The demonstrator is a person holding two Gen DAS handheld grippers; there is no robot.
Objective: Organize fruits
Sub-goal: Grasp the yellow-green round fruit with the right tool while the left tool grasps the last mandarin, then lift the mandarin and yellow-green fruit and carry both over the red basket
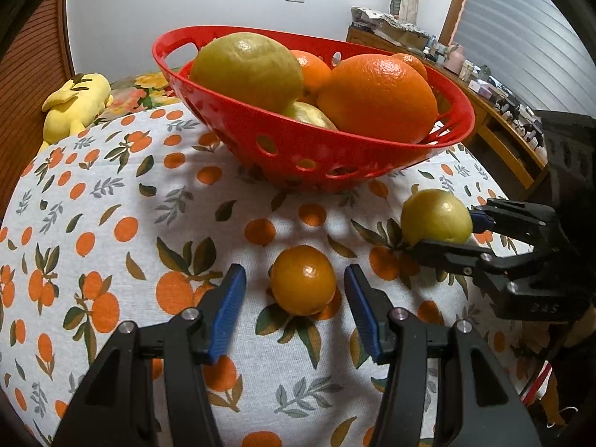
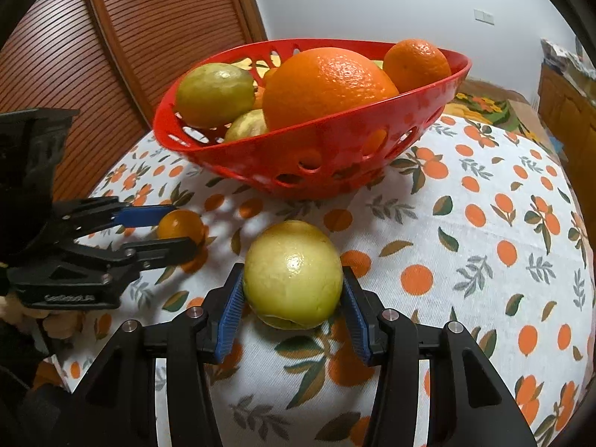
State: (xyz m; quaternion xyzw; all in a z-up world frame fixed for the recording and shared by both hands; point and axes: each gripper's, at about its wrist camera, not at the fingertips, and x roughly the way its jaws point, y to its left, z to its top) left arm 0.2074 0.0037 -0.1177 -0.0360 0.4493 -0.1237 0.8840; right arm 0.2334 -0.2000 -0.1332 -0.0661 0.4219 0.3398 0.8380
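Observation:
A small orange [image 1: 302, 279] lies on the orange-print tablecloth [image 1: 111, 205] between the blue pads of my left gripper [image 1: 295, 270], which is open with a gap on each side of the fruit. My right gripper [image 2: 293, 273] is shut on a yellow-green lemon [image 2: 294, 273] that rests on the cloth, both pads pressing its sides. The left wrist view shows the same lemon [image 1: 436, 216] at the right, in the right gripper [image 1: 443, 232]. Behind both stands a red perforated basket [image 1: 335, 156] with a big orange [image 1: 376, 97], a large yellow-green fruit [image 1: 246, 70] and several smaller ones.
A yellow plush toy [image 1: 74, 100] lies at the table's far left edge. A cluttered wooden desk [image 1: 491, 111] runs along the right, and a slatted wooden door [image 2: 149, 37] stands behind the table. The left gripper [image 2: 181, 227] appears in the right wrist view.

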